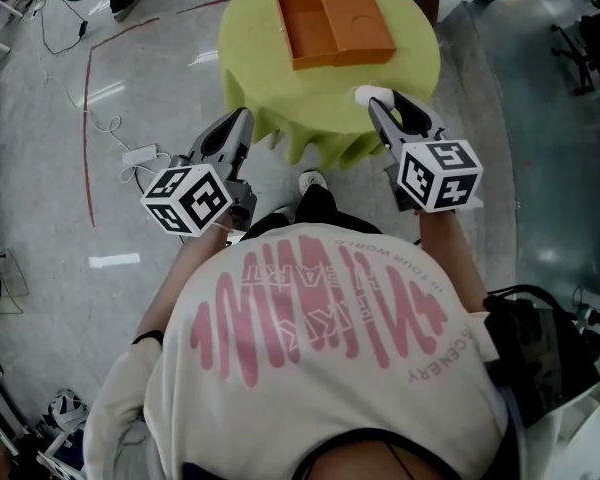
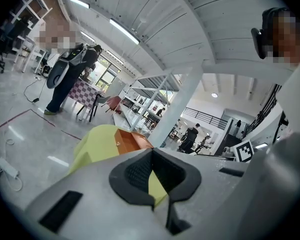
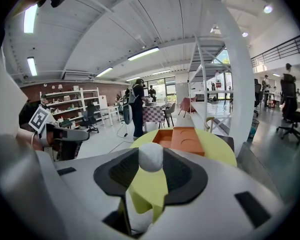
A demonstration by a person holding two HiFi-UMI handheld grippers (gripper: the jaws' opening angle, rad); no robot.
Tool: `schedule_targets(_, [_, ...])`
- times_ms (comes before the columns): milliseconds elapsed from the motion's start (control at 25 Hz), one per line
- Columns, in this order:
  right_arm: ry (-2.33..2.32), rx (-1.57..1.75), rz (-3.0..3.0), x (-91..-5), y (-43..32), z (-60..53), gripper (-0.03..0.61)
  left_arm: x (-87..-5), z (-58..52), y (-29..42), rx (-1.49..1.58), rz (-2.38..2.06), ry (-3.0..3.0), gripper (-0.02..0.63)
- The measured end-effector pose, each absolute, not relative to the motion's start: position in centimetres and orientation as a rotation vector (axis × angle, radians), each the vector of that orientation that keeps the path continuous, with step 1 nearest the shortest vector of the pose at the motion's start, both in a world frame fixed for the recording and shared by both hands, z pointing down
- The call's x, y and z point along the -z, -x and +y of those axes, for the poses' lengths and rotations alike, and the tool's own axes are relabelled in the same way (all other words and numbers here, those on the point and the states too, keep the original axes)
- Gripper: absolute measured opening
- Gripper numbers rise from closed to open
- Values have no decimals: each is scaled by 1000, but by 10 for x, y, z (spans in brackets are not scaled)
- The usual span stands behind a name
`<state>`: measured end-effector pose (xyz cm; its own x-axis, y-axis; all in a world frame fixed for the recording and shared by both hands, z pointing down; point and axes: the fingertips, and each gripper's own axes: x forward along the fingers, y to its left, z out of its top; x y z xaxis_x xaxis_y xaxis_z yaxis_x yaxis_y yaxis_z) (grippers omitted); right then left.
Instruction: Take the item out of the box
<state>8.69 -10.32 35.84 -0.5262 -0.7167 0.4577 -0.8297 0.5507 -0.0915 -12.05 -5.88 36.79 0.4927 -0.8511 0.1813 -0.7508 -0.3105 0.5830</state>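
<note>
An orange box [image 1: 335,23] lies open on the round table with the yellow-green cloth [image 1: 250,78]; both its halves look empty. It also shows in the right gripper view as the orange box [image 3: 180,138] and in the left gripper view as the box [image 2: 130,141]. My right gripper [image 1: 375,103] hovers over the table's near edge, shut on a small white ball [image 3: 151,156] at its fingertips; the ball [image 1: 368,95] shows from above too. My left gripper [image 1: 242,118] hangs left of the table edge, jaws meeting at the tips [image 2: 151,154], nothing in them.
A white power strip with its cable [image 1: 140,156] and a red tape line [image 1: 85,148] lie on the floor at left. A black bag [image 1: 540,338] sits at my right side. A person [image 2: 70,79] stands far off; a white column [image 2: 177,109] rises beyond the table.
</note>
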Motion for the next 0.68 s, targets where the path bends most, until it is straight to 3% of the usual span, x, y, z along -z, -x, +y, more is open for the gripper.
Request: schedule_targets(680, [-1258,-408,-2403,-358,-76,-108,147,-369,-62,133,218,-1304,-2118,8])
